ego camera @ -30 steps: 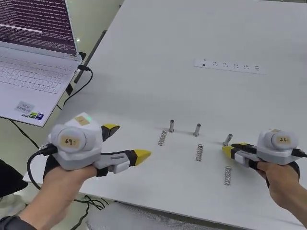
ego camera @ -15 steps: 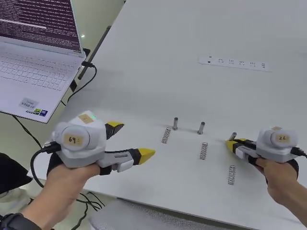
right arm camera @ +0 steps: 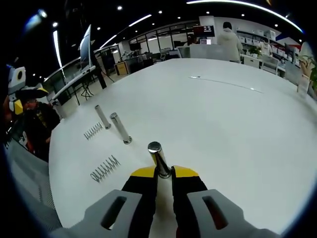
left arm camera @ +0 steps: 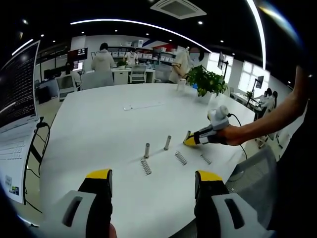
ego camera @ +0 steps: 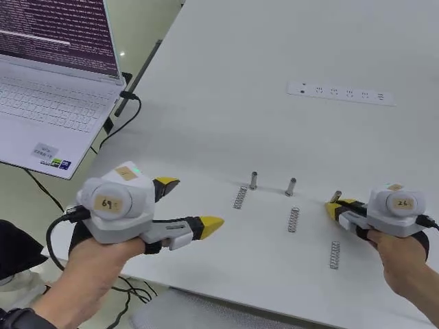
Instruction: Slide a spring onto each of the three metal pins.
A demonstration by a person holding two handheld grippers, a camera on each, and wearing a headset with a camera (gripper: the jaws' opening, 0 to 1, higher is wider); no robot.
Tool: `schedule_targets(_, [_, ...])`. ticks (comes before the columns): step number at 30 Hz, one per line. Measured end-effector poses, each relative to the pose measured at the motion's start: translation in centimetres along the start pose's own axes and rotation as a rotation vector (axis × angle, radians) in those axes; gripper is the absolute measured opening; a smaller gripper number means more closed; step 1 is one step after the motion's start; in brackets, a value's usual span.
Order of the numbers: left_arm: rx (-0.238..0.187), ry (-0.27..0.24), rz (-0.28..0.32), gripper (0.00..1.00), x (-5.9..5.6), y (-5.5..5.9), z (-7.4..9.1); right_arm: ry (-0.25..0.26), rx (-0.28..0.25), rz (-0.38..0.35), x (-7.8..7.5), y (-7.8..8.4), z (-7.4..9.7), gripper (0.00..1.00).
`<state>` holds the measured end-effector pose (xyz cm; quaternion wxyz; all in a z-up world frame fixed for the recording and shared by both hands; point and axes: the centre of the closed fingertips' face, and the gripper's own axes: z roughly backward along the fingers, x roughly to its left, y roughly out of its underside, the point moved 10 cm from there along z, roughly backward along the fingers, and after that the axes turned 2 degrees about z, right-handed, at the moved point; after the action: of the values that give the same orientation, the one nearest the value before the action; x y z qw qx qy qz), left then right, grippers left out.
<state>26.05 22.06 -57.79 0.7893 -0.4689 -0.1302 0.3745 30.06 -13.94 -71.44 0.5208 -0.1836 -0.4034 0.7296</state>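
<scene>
My left claw (ego camera: 188, 203) (left arm camera: 153, 176) hangs wide open above the near edge of the white tabletop (ego camera: 226, 82), well apart from the parts. My right claw (ego camera: 334, 207) (right arm camera: 165, 172) has its jaws almost together, with the tips at both sides of the base of the right pin (ego camera: 335, 197) (right arm camera: 156, 154). Whether they really pinch it, I cannot tell. The middle pin (ego camera: 291, 186) and the left pin (ego camera: 254, 180) stand upright. All springs lie flat on the tabletop near the pins: the left spring (ego camera: 239, 197), the middle spring (ego camera: 293, 219) and the right spring (ego camera: 335, 254).
</scene>
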Motion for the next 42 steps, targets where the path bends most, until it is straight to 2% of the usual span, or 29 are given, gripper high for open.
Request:
schedule_targets(7, [0.002,-0.001,0.001,0.64,0.0,0.1,0.1,0.011,0.000,0.004,-0.7,-0.4,-0.5,0.09])
schedule_targets(23, [0.008,-0.001,0.006,0.64,-0.1,0.2,0.1,0.012,-0.011,-0.013,-0.6,-0.5,-0.3,0.09])
schedule_targets(26, [0.004,-0.002,0.009,0.64,-0.2,0.2,0.1,-0.009,-0.013,-0.029,-0.9,-0.5,-0.4,0.11])
schedule_targets(29, [0.005,0.000,0.009,0.64,-0.3,0.3,0.0,-0.036,0.003,0.003,-0.6,-0.5,-0.5,0.15])
schedule_targets(42, [0.002,0.002,0.010,0.64,-0.3,0.1,-0.1,-0.049,0.005,-0.011,-1.2,0.1,0.2,0.22])
